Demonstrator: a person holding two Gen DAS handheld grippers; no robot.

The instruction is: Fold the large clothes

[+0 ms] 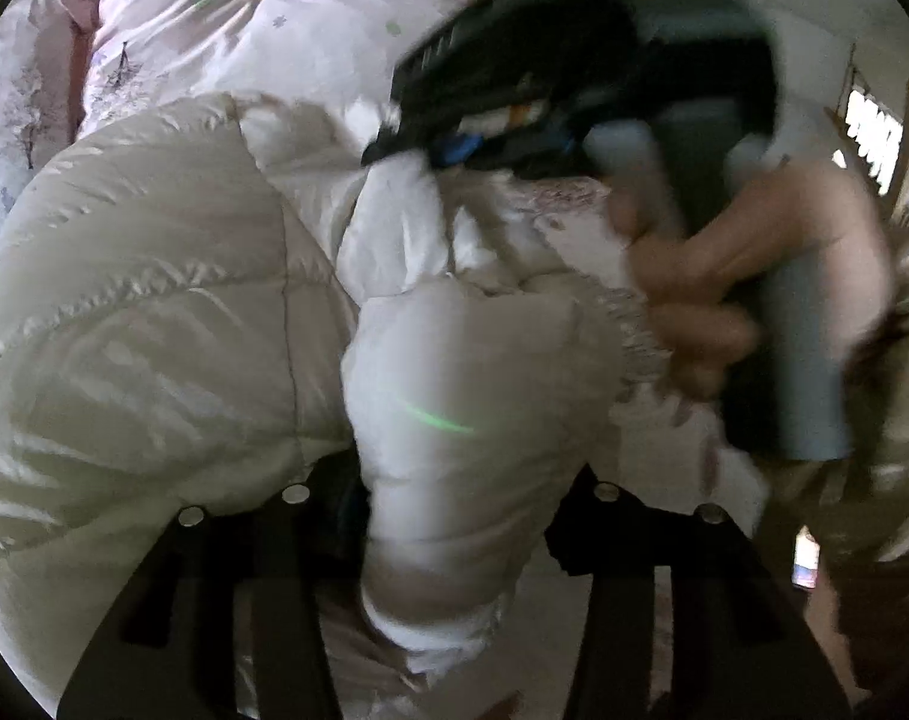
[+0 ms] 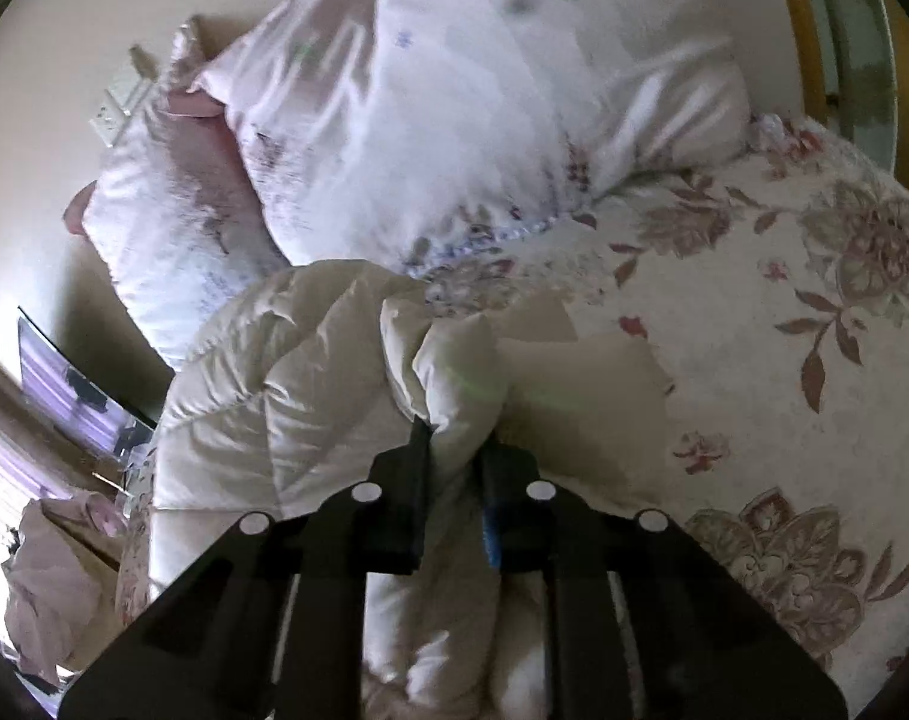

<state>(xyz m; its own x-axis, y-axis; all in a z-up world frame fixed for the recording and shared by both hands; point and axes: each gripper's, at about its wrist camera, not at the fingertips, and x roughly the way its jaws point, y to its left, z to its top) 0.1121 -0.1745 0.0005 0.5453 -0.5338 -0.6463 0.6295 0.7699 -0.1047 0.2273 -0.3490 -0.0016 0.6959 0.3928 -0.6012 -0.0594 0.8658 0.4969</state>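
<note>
Item one, your left gripper (image 1: 454, 516): lower centre of the left wrist view, both fingers partly buried under a padded fold of the white puffer jacket (image 1: 172, 312) that sits between them; you are pinching that fold. Item two, your right gripper (image 2: 457, 450): lower centre of the right wrist view, its two fingers pressed onto a bunched edge of the same jacket, which fills the lower left and centre of that frame. In the left wrist view your right hand (image 1: 748, 276) appears at the right, wrapped around the grey handle, with the tool's black body at upper centre, heavily blurred. Item three, the floral bedspread (image 2: 784, 330): right half of the right wrist view, beneath the jacket. Item four, a pale pink duvet (image 2: 484, 108): heaped across the upper centre, touching the jacket's far edge.
</note>
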